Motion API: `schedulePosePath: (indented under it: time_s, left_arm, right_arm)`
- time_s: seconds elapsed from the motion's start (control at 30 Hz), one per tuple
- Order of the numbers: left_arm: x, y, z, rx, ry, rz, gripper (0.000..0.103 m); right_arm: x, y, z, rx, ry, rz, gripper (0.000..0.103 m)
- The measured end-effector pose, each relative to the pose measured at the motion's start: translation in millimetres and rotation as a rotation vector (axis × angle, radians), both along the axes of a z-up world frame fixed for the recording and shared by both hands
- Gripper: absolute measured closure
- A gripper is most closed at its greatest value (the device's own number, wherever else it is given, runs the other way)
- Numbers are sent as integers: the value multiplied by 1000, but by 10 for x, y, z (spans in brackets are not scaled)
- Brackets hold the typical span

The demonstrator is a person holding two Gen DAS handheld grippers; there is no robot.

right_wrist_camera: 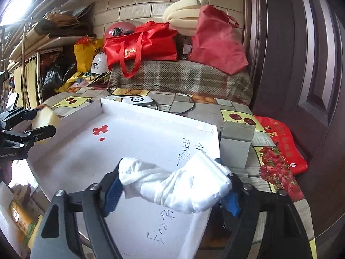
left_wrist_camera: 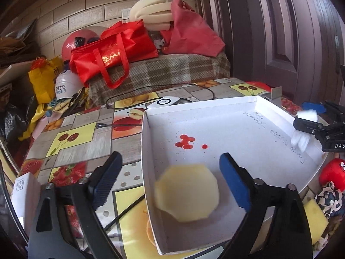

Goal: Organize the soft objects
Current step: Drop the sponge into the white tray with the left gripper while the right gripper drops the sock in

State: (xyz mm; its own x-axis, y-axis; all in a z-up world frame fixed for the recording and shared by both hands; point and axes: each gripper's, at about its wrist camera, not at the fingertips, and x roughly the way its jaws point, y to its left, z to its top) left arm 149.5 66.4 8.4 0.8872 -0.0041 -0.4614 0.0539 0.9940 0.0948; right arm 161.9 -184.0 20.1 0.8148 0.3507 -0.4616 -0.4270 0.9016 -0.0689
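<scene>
Right wrist view: right gripper (right_wrist_camera: 172, 185) pinches a white cloth (right_wrist_camera: 179, 183), limp and light; hold its middle. Left gripper (left_wrist_camera: 170, 181) is spread above the sponge (left_wrist_camera: 187, 192).

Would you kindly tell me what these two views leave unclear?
Sponge: blurred in the left view; whether it touches the tray is unclear.
Right gripper: cloth covers its fingertips in the right view.
Writing: illegible in both views.
Red toy: cut by the left view's edge.

Motion-blurred: yellow sponge (left_wrist_camera: 187, 192) in the white tray (left_wrist_camera: 151, 116). Cropped by the frame edge: red plush toy (left_wrist_camera: 333, 172).
</scene>
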Motion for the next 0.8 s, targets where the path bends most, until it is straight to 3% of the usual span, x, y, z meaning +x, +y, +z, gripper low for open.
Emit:
schedulePosePath:
  time_s: [0.07,0.17,0.8]
  left_arm:
    - [-3,0,-10,8,-1,16,0]
    - [-17,-19,-14,29,-10,29,0]
    - [-141,102,53,-13,-82,94,0]
  right_arm:
    - [23,-29,20,16,-1,-16,16]
    - [22,-43,35,21,-7,-34,0]
    - [-61,-136,95,59,-90,-129,0]
